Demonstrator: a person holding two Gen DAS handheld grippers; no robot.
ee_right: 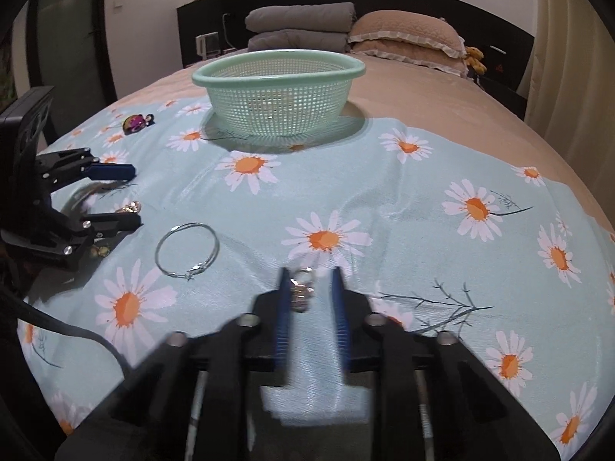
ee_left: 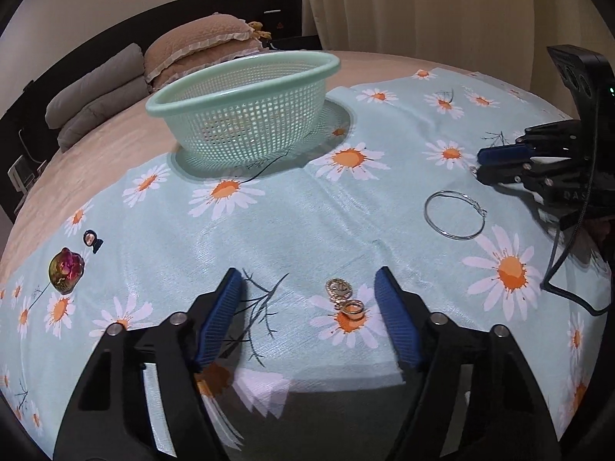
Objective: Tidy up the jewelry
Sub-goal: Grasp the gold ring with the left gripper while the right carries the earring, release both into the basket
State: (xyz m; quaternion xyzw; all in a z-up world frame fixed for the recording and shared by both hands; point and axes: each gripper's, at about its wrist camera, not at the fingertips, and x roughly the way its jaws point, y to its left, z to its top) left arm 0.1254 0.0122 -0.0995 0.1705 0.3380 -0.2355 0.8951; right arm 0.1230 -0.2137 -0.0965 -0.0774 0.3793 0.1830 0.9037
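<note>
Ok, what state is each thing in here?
Basket: upright on the cloth.
Silver hoop: flat, untouched.
Gold charm: flat, untouched.
Left gripper: open, straddling the gold charm.
Right gripper: narrow gap around a silver charm; blurred, grip unclear.
Iridescent bead: lying untouched.

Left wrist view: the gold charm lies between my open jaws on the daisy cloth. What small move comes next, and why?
Probably close the left gripper on the gold charm. Its fingers already straddle the charm, which lies flat on the cloth nearer the right-hand finger, and neither pad touches it yet. Only once it is gripped can it go to the green basket beyond.
</note>
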